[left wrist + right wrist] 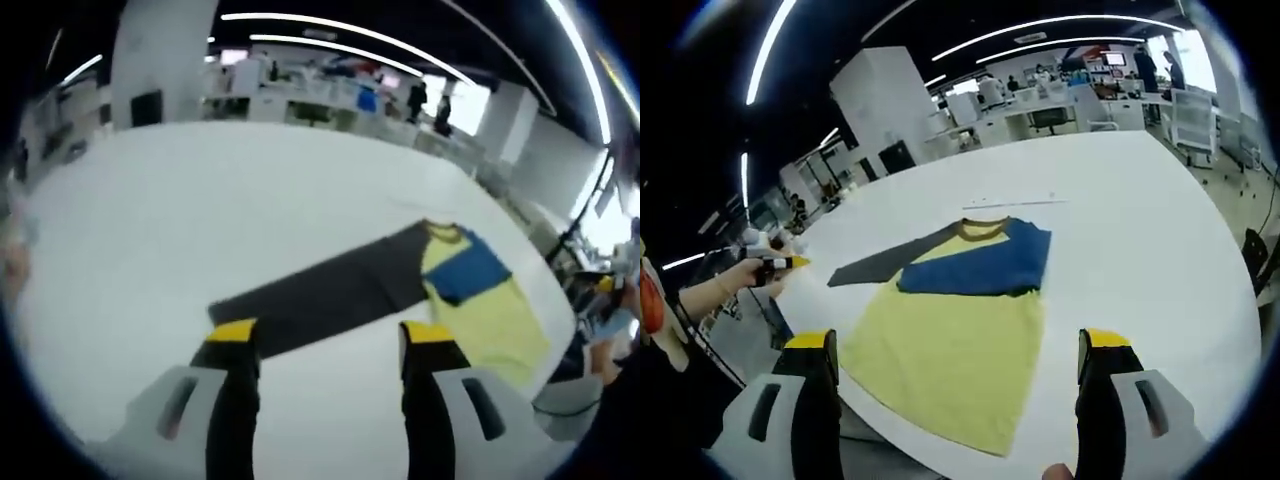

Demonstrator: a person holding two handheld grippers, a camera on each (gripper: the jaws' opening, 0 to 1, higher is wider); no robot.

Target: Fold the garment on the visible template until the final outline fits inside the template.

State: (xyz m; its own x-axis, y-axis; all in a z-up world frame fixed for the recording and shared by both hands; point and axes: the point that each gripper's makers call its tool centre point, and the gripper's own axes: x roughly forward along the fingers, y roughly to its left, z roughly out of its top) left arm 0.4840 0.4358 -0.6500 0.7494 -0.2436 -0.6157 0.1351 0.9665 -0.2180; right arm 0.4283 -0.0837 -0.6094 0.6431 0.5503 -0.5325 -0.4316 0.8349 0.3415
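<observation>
A long-sleeved shirt lies flat on the white table [1140, 210]. Its body is yellow [950, 360], with a blue sleeve [985, 265] folded across the chest and a dark grey sleeve [875, 265] stretched out to the side. In the left gripper view the grey sleeve [320, 290] runs just beyond my left gripper [330, 335], which is open and holds nothing; the yellow body [490, 320] lies to its right. My right gripper [958, 345] is open above the shirt's hem. A hand holds the left gripper [780, 263] off the table's left edge.
A thin faint line [1015, 203] marks the table beyond the collar. The table's near edge [890, 425] curves below the hem. Desks, chairs [1190, 115] and a white pillar [880, 105] stand behind, with people [440, 110] in the distance.
</observation>
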